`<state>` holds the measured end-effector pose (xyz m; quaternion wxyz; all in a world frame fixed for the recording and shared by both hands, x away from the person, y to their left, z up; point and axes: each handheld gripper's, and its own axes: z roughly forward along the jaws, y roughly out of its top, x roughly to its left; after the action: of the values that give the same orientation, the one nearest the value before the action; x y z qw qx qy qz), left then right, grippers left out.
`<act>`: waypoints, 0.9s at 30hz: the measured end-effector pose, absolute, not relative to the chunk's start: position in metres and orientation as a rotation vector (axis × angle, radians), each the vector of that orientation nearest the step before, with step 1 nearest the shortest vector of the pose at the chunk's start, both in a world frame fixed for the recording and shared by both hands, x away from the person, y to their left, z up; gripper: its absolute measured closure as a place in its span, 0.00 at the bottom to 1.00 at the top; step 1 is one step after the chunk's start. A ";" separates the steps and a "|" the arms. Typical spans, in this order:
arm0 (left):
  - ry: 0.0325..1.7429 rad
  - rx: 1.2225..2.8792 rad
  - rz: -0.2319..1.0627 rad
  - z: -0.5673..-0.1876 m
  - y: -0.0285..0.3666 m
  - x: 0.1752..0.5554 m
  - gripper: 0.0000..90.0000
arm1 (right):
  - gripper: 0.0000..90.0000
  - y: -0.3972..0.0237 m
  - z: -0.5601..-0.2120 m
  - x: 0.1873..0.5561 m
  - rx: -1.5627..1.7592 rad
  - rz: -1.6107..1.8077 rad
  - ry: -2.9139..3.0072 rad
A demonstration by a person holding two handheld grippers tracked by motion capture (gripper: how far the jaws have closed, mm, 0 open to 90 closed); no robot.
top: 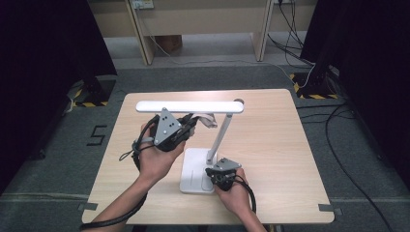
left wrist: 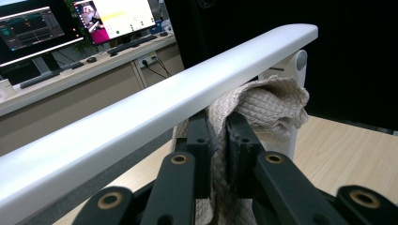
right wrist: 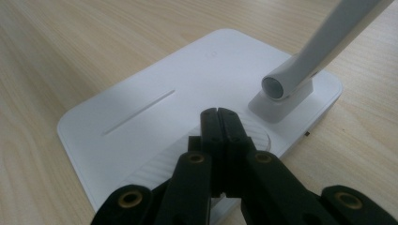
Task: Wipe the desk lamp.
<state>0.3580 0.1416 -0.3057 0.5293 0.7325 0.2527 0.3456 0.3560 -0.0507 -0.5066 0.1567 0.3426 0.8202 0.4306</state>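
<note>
On the wooden surface (top: 270, 145), largest item first: one pale rectangular top, seen from the high view, carrying everything listed below.

Item: white desk lamp (top: 212, 140), standing near the middle of the surface. Its long flat head bar (top: 188, 106) runs level across the upper part of the high view; a slanted stem (top: 220, 135) drops from the bar's right end to a hinge block on the base. In the left gripper view the head bar (left wrist: 155, 103) crosses the frame from lower left to upper right.

Item: lamp base (right wrist: 187, 93), a white rounded rectangle lying flat on the surface, with a shallow groove and a ribbed round patch near its front edge.

Item: left claw (top: 191, 123), held in the person's left hand just under the head bar. Its jaws are clamped on a cloth.

Item: right claw (right wrist: 219, 115), held in the person's right hand at the front of the base. Its jaws are fully together with nothing between them, the tips over the ribbed patch; contact with it cannot be told.

Item: cloth (left wrist: 263, 108), beige and waffle-textured, bunched up against the underside of the head bar.
</note>
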 end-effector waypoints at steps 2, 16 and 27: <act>0.603 1.749 0.824 -0.306 0.140 0.358 0.90 | 1.00 -0.051 -0.507 0.356 0.984 1.235 2.348; 0.591 1.751 0.806 -0.306 0.129 0.360 0.90 | 1.00 -0.051 -0.507 0.356 0.987 1.238 2.349; 0.589 1.749 0.803 -0.307 0.122 0.362 0.90 | 1.00 -0.051 -0.507 0.356 0.987 1.239 2.350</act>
<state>0.3615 0.1224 -0.3066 0.5350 0.7342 0.2474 0.3369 0.3564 -0.0513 -0.5067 0.1531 0.3443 0.8193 0.4321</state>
